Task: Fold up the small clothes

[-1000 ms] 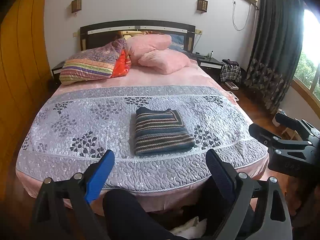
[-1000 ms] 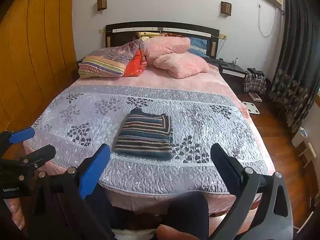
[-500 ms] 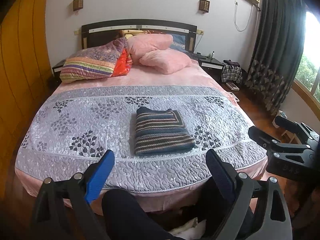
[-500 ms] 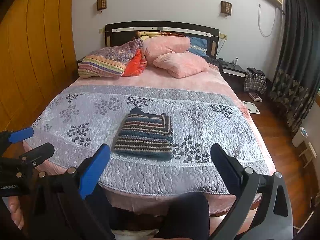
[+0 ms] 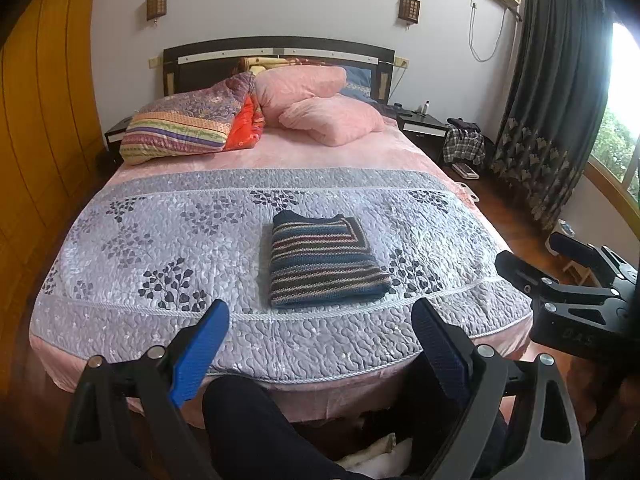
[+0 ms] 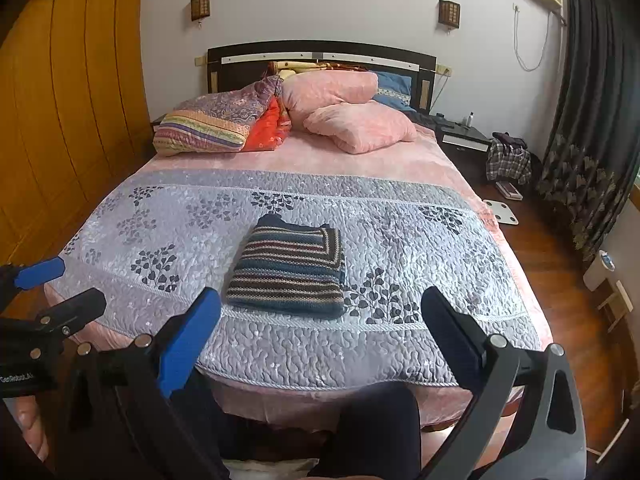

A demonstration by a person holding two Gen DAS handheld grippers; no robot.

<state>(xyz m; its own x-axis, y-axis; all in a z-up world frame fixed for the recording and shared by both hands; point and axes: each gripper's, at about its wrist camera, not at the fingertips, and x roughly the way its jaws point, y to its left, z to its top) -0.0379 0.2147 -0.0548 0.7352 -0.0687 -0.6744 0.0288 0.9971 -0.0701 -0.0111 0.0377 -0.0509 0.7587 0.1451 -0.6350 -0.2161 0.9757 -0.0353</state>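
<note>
Nearest the foot of the bed (image 5: 120, 344), the person's dark-clad knees are showing, and both claws are hovering short of the mattress edge. The left claw (image 5: 320, 330) is gaping wide with nothing between its fingers, and the right claw (image 6: 320, 318) is spread and empty as well. Beyond them, well apart from either, the striped sweater (image 5: 320, 260) is lying on the grey quilt (image 5: 160, 240) as a tidy rectangle, roughly centred between each claw's fingers. Judging by its squared edges, the folding is looking finished for this piece; no other loose garment is showing on the bed. Farther back, pillows (image 5: 320, 108) are resting against the headboard (image 5: 276, 50).
</note>
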